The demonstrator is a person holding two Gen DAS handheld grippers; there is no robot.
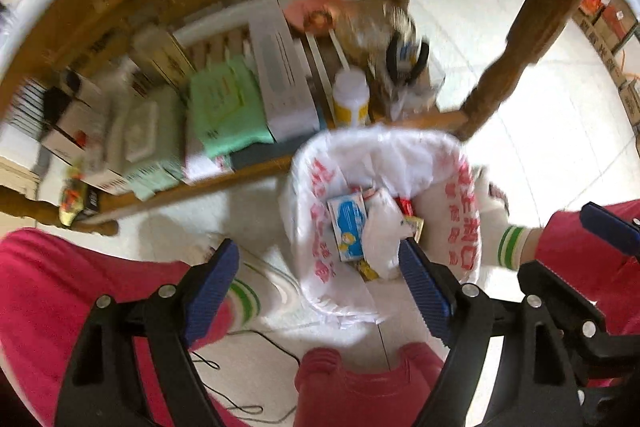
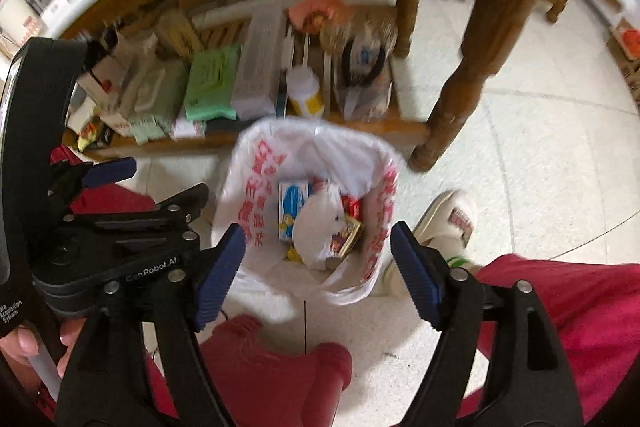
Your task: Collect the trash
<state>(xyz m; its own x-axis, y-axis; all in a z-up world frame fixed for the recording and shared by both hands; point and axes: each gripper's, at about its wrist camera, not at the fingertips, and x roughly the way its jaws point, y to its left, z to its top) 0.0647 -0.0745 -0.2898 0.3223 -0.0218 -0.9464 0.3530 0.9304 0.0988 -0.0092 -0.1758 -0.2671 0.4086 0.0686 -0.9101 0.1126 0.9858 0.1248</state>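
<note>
Both jaws stand wide with nothing between them: left gripper (image 1: 320, 279) and right gripper (image 2: 320, 267) hang above the bag (image 1: 452, 227). Inside the bag sit a blue carton (image 1: 348, 223), a white wad (image 2: 320, 223) and wrappers. Behind the bag is the wooden shelf (image 1: 256, 167), packed with stuff.

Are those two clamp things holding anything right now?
No. The left gripper and right gripper both stand open and empty above the trash bag.
</note>
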